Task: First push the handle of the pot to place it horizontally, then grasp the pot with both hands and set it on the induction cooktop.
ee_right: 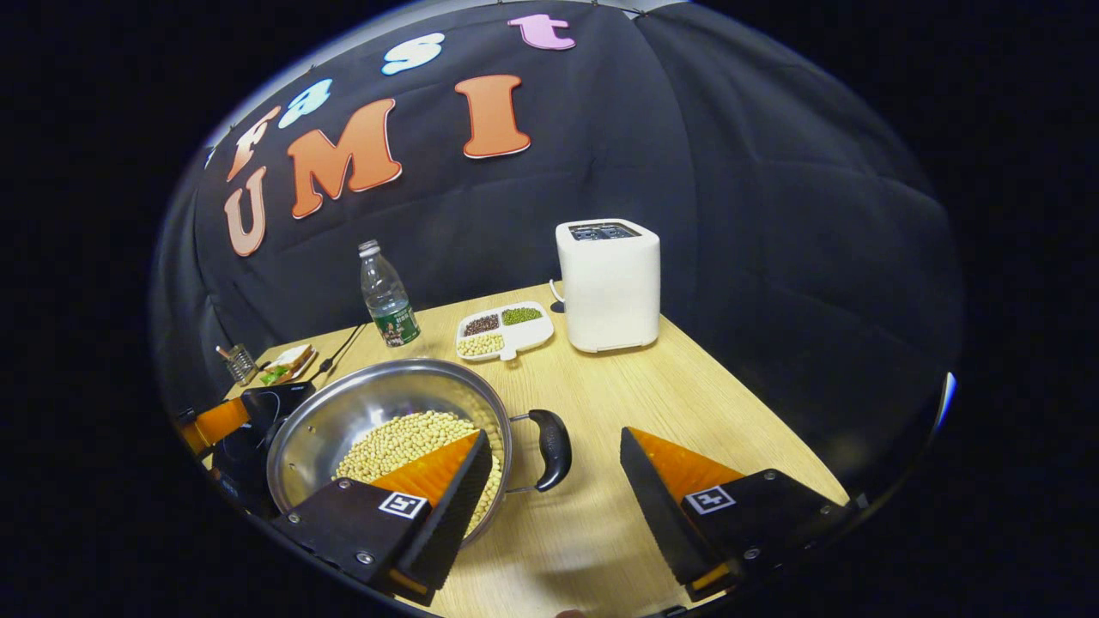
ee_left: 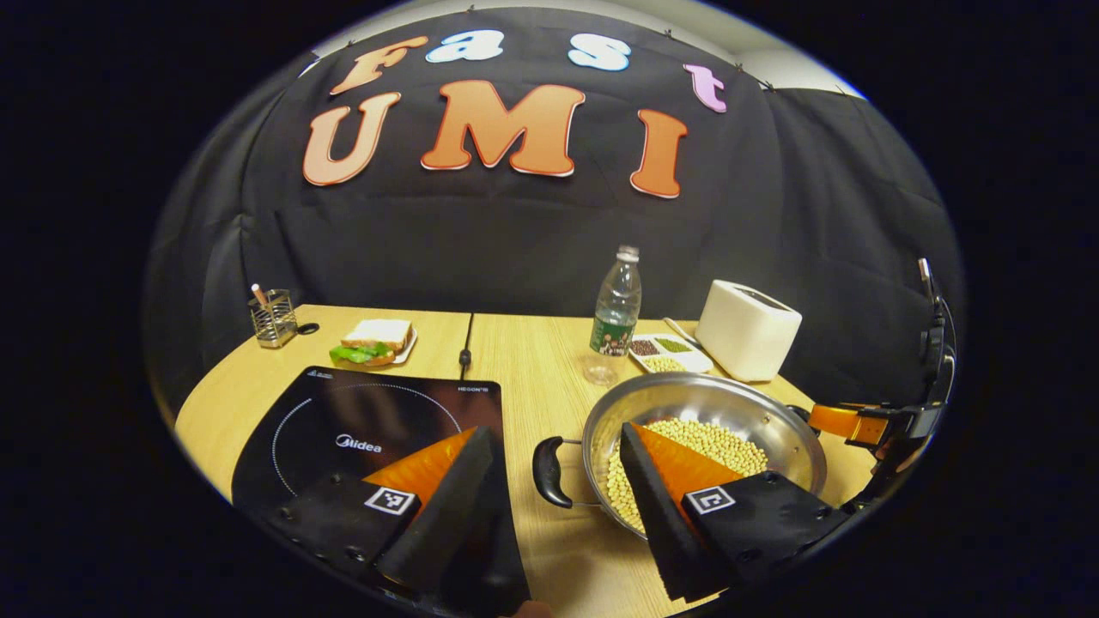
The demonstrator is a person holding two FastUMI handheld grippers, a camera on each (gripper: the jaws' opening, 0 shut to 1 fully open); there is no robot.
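Your pot [ee_left: 704, 429] sits on the tabletop [ee_left: 532, 352] just to the right of the induction cooktop [ee_left: 361, 429], a steel pan with a layer of pale beans [ee_left: 713, 442] in its bottom and a dark loop handle on each side. In the left gripper view the handle [ee_left: 549, 470] nearest the cooktop lies level between your left gripper [ee_left: 558, 506]'s two fingers, with nothing pressing on it; the jaws stand wide open, one finger over the cooktop's dark glass, the other over the pot's near rim and the beans. In the right gripper view the opposite handle [ee_right: 552, 446] lies likewise in the gap of your right gripper [ee_right: 556, 506]; those jaws are also spread wide, one finger reaching over the rim above the beans, the other over bare tabletop, and whether either touches the pot cannot be told. Both grippers come at the pot from its near side, low and angled down, one at each handle. Behind the pot stand a water bottle [ee_left: 616, 305], a divided tray of grains [ee_left: 665, 350] and a white toaster [ee_left: 747, 330]; farther left are a sandwich [ee_left: 373, 341] and a wire holder [ee_left: 273, 318].
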